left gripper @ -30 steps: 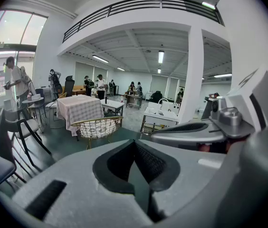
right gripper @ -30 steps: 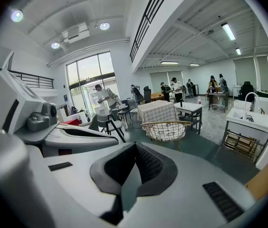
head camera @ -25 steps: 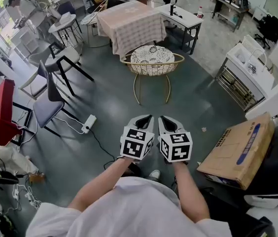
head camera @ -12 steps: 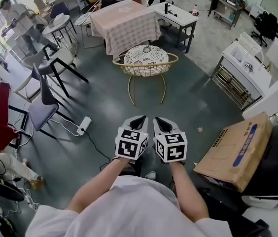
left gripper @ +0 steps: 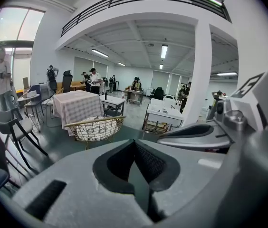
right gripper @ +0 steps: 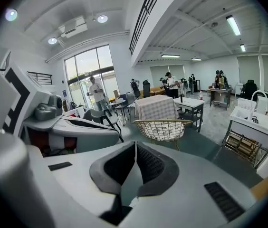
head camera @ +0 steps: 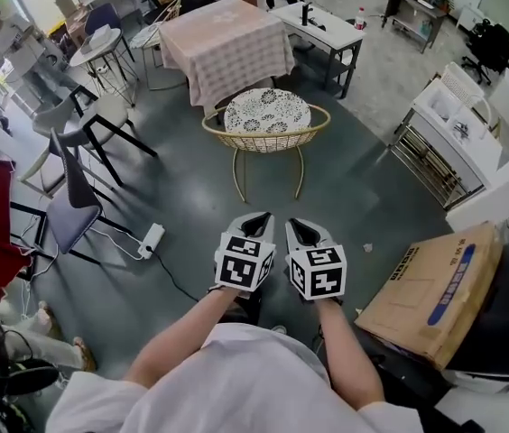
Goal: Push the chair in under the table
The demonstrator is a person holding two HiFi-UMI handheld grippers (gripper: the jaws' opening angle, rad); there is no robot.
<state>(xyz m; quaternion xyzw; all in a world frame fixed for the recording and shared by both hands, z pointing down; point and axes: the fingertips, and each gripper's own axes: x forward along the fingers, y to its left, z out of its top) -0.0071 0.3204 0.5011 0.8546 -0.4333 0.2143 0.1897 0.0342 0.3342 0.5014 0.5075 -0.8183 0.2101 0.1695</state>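
Both forearms reach forward side by side. The left gripper [head camera: 257,216] and right gripper [head camera: 299,225] are held close together and tilted down toward the floor [head camera: 191,188]. Each pair of jaws is pressed together with nothing between them. The wire basket chair [head camera: 266,124], gold-framed with a patterned cushion, stands straight ahead of both grippers and well apart from them. Beyond it is the table [head camera: 227,48], draped in a checked cloth. The chair looks just short of the cloth, though the steep angle makes the gap hard to judge. The floor is grey-green, with a cardboard box [head camera: 435,287] at right and a power strip [head camera: 151,239] at left.
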